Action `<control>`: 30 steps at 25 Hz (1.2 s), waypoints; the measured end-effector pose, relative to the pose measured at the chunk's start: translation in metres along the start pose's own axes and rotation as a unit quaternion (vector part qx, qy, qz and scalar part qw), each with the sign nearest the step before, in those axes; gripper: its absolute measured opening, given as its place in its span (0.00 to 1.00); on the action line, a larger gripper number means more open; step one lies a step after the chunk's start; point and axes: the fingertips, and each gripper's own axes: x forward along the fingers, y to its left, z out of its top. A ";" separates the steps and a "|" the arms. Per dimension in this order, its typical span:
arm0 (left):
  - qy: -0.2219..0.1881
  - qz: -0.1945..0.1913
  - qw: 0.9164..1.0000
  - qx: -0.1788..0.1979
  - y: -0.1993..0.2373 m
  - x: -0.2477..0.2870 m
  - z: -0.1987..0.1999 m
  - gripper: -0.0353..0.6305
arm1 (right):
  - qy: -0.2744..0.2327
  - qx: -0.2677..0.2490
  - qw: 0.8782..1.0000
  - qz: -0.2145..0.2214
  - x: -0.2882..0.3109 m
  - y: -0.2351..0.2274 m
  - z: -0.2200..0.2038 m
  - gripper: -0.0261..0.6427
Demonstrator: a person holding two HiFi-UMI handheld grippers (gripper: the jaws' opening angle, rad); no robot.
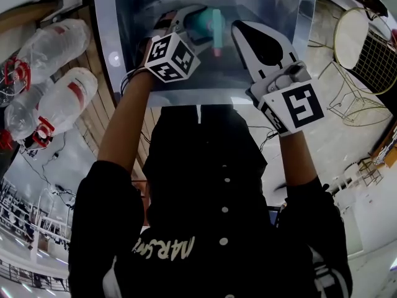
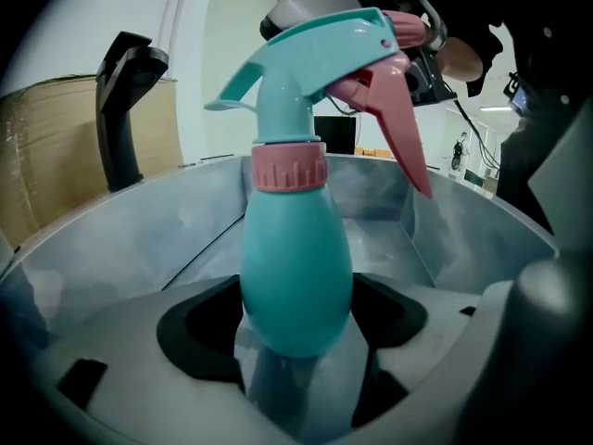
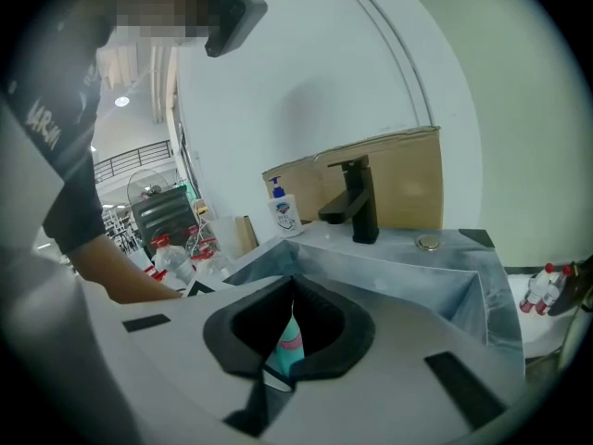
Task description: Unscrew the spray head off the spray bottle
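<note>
Angling downward, spread left gripper [image 1: 191, 25] straddles spray bottle [image 2: 296, 267].

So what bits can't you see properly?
- Head view: most of the spray bottle is hidden behind the left gripper.
- Right gripper view: the spray bottle is only a sliver, seen through the shut right gripper.
- Right gripper view: the soap bottle label is too small to read.
</note>
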 end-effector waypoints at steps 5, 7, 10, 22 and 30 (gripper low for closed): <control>0.005 0.005 1.000 -0.010 0.001 0.001 -0.001 0.62 | 0.011 0.025 1.000 0.008 0.008 0.019 0.006 0.35; 0.006 0.005 1.000 -0.013 0.002 0.001 -0.001 0.62 | 0.025 0.003 1.000 -0.002 0.013 0.026 0.002 0.43; 0.006 0.007 1.000 -0.016 0.002 0.001 -0.001 0.62 | 0.062 -0.040 0.997 -0.017 0.020 0.034 -0.016 0.49; -0.003 0.020 0.999 -0.028 0.005 0.007 0.002 0.62 | 0.066 -0.046 0.987 -0.142 0.039 0.008 -0.049 0.44; -0.002 0.029 0.999 -0.034 0.005 0.007 0.001 0.62 | 0.038 -0.073 0.984 -0.160 0.047 0.003 -0.050 0.27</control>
